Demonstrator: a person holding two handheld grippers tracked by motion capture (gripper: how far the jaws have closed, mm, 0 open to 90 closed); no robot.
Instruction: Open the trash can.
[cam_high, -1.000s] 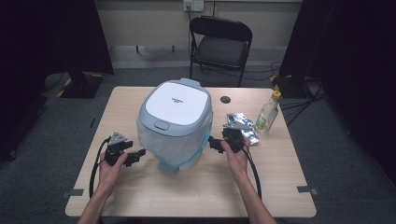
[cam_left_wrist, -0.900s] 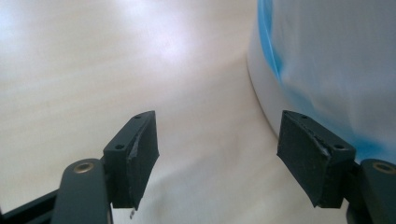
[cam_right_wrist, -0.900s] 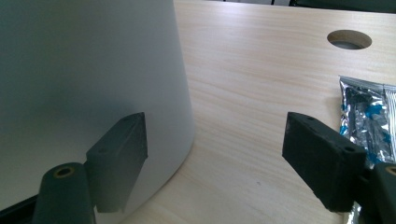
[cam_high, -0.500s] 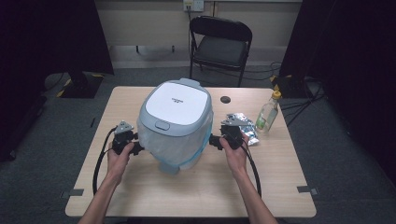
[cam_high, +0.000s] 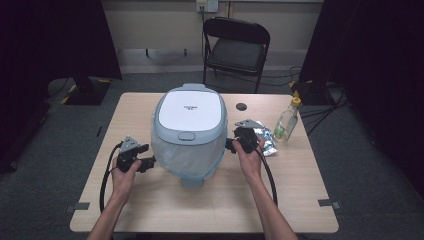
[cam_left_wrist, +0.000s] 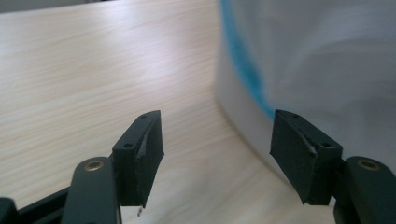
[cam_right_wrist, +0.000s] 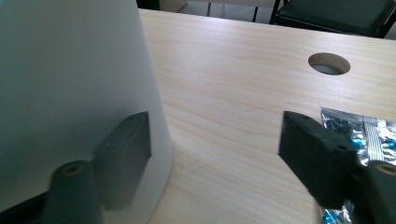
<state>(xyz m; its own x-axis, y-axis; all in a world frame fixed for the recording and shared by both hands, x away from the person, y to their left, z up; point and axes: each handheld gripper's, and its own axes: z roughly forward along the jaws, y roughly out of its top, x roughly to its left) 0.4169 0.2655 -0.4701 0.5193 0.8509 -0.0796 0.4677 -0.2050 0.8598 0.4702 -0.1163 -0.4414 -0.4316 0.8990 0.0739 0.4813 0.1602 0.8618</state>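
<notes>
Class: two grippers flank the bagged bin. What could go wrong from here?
The thin bag may tear: the right gripper, jaws just opened wider, has one jaw behind the film. The left gripper, jaws also just opening, grips nothing, so a one-sided pull might tip the bin towards the nearby bottle.

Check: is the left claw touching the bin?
Cannot tell. In the left gripper view the left claw stands open with table between its jaws, but the right-hand one overlaps the bin in the picture, so no plain gap or contact shows.
</notes>
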